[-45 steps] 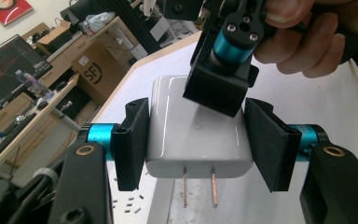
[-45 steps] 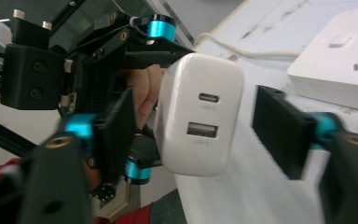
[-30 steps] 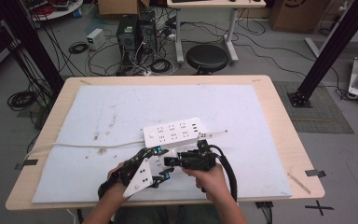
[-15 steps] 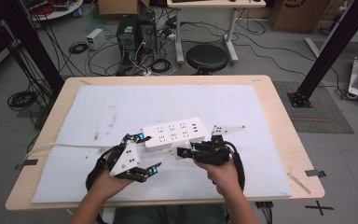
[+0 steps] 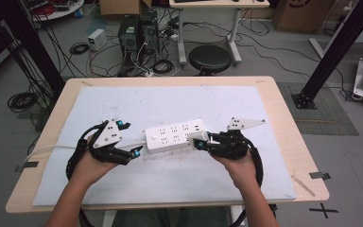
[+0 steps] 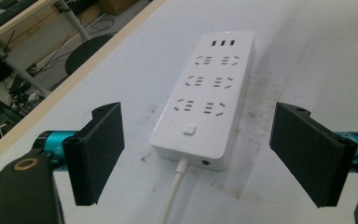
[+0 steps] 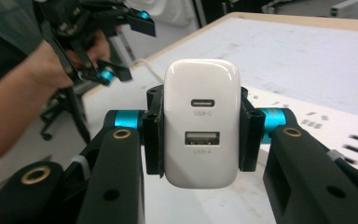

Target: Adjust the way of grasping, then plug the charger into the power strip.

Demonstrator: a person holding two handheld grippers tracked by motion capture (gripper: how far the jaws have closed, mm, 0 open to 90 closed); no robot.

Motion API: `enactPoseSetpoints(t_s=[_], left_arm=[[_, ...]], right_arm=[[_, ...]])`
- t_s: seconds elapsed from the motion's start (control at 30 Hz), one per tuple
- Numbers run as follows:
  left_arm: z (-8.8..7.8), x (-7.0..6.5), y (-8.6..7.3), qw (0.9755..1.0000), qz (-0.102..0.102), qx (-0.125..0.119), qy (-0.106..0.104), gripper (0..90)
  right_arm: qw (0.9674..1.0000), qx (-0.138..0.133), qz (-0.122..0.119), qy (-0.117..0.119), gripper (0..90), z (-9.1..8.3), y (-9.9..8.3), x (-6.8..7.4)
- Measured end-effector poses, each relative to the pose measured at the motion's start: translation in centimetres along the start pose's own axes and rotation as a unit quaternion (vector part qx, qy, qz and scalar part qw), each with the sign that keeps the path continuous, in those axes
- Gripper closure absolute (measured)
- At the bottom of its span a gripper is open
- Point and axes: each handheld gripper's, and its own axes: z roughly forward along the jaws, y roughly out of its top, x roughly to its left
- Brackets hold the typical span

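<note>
On the table: a white power strip [image 5: 175, 135] lies flat on a pale mat [image 5: 170, 179], its cord [image 6: 173, 196] trailing toward the left gripper [image 5: 125, 140].
Charger: a white USB charger [image 7: 202, 122] is pinched between the jaws of the right gripper [image 5: 199, 140], just off the strip's right end, port face toward the camera riding on that gripper.
Left gripper: jaws spread wide, nothing between them, hovering at the strip's cord end (they have just been opening).
Main risk: with nothing pinning it, the strip could slide on the mat when the charger is pushed in.
Second risk: the prongs are hidden behind the charger, so they may miss the slots and scrape the face.
Smaller risk: the smooth charger could twist in the pinch.
Surface: stained mat over a wooden table [image 5: 288, 113].
Room: grey floor with loose cables, a black stool [image 5: 210, 57], computer towers [image 5: 136, 32].
</note>
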Motion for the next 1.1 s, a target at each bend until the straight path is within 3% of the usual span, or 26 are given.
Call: enactPoseSetpoints(t_s=[0.13,0.17,0.3,0.4,0.47,0.6,0.67,0.9,1.0,1.1], left_arm=[[-0.3,0.5,-0.1,1.0000,-0.008,0.000,0.003,17.9],[-0.2,0.7,-0.2,0.9998,-0.019,-0.004,0.002,17.9],[-0.2,0.8,-0.3,0.9997,-0.023,-0.003,0.002,17.8],[-0.3,0.7,-0.4,0.9996,-0.026,-0.003,0.001,17.8],[-0.2,0.7,-0.6,0.9994,-0.033,-0.001,0.003,17.8],[-0.4,0.6,-0.9,0.9994,-0.034,0.000,0.007,17.9],[-0.5,0.5,-1.0,0.9993,-0.036,0.000,0.007,17.9],[-0.5,0.3,-1.5,0.9992,-0.039,0.008,0.004,17.9],[-0.4,0.3,-1.5,0.9992,-0.038,0.010,0.004,17.9],[-0.5,0.2,-1.6,0.9993,-0.037,0.009,0.003,17.9]], right_arm=[[0.9998,0.010,-0.016,-0.007,63.2,0.0,0.2,-0.4],[0.9996,0.014,-0.020,-0.014,63.2,0.0,0.3,-0.5],[0.9971,0.038,-0.057,-0.035,63.2,0.9,1.2,-0.6],[0.9929,0.048,-0.088,-0.063,63.2,1.6,1.8,-0.5],[0.9882,0.056,-0.108,-0.094,63.2,2.2,2.1,-0.4],[0.9787,0.090,-0.131,-0.130,63.2,3.6,2.9,-1.0],[0.9717,0.107,-0.152,-0.146,63.2,4.1,3.2,-1.4],[0.9572,0.163,-0.184,-0.153,63.2,4.9,4.6,-2.7],[0.9528,0.194,-0.188,-0.138,63.2,5.4,5.3,-3.5],[0.9451,0.225,-0.200,-0.127,63.2,6.2,5.8,-4.3]])
